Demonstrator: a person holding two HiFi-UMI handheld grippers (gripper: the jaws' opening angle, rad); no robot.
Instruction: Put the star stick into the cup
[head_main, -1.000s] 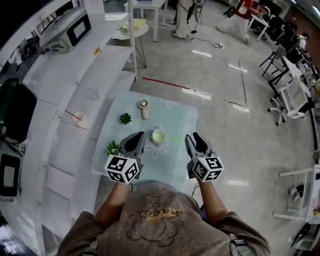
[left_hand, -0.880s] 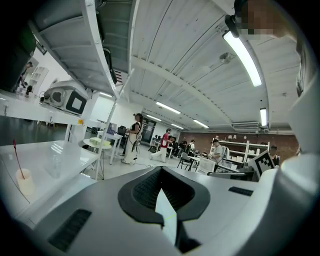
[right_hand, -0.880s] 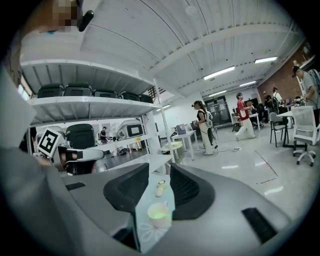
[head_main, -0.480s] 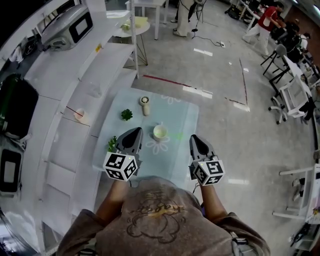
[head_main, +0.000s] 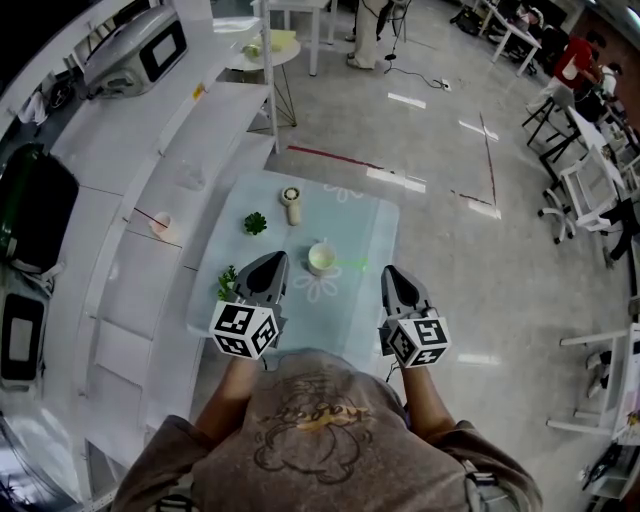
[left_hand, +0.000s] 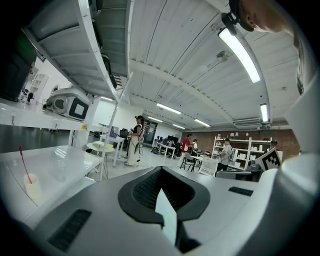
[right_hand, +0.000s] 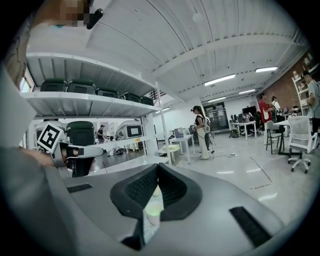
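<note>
A small cream cup (head_main: 320, 258) stands upright in the middle of a pale blue cloth on the table (head_main: 370, 225). Just right of it lies a faint pale green stick (head_main: 352, 265), likely the star stick; its shape is too small to make out. My left gripper (head_main: 271, 260) hovers near the cup's left side, shut and empty. My right gripper (head_main: 391, 272) hangs over the cloth's right front part, to the right of the stick, shut with nothing in it. In the right gripper view the jaws (right_hand: 152, 187) meet, and in the left gripper view (left_hand: 162, 192) too.
A cream handheld object with a round head (head_main: 291, 206) lies at the cloth's far side. Two small green plant sprigs (head_main: 255, 223) (head_main: 228, 284) sit on its left part. White shelving (head_main: 150, 180) runs along the left. People and chairs stand far off on the floor.
The right gripper's jaws were spread apart a second ago and are closed now, with nothing between them. Both grippers have stayed nearly in place in front of the cup.
</note>
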